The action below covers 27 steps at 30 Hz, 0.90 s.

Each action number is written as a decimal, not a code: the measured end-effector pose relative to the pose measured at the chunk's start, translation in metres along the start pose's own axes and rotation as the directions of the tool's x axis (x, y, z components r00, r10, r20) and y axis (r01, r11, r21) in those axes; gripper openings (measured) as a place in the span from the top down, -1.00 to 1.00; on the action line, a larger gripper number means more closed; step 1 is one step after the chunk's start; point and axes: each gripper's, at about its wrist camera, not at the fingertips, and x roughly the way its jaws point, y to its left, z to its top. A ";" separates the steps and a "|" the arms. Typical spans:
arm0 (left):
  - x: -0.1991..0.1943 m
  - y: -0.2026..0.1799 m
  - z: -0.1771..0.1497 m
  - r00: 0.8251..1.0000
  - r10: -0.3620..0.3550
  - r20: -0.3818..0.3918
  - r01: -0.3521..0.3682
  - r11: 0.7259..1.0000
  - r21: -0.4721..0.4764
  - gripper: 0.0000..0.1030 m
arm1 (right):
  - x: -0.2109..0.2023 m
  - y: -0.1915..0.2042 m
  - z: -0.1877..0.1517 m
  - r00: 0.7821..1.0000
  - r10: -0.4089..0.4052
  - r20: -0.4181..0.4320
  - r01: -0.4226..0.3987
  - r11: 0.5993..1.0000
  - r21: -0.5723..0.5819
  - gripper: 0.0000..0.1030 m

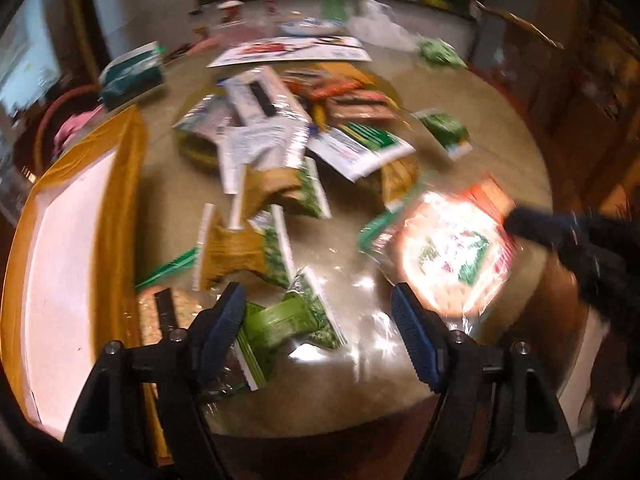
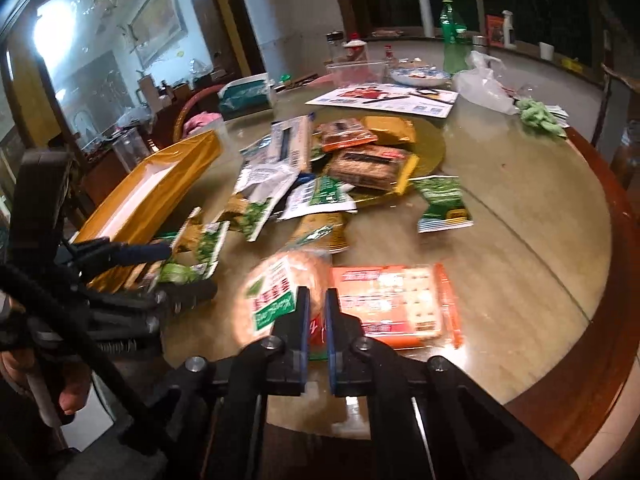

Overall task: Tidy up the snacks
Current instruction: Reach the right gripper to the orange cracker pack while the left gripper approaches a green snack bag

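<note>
The right gripper is pinched on the near edge of a round, clear-wrapped pack of pale biscuits with a green and red label. In the right wrist view the pack sits at six o'clock on the round glass-topped table, just beside a flat orange cracker packet. The film looks slick and crinkly, the contents light but brittle; the sealed edge is judged the safest hold, squeezing the body risks breakage. The left gripper stands spread and empty over a small green foil sachet. The yellow-sided open box with white floor lies at nine o'clock.
</note>
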 end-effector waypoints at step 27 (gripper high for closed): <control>-0.028 0.011 -0.025 0.988 -0.153 -0.030 0.152 0.988 -0.036 -0.40 | 0.032 0.007 -0.021 0.944 0.299 -0.139 -0.277 0.948 0.158 0.08</control>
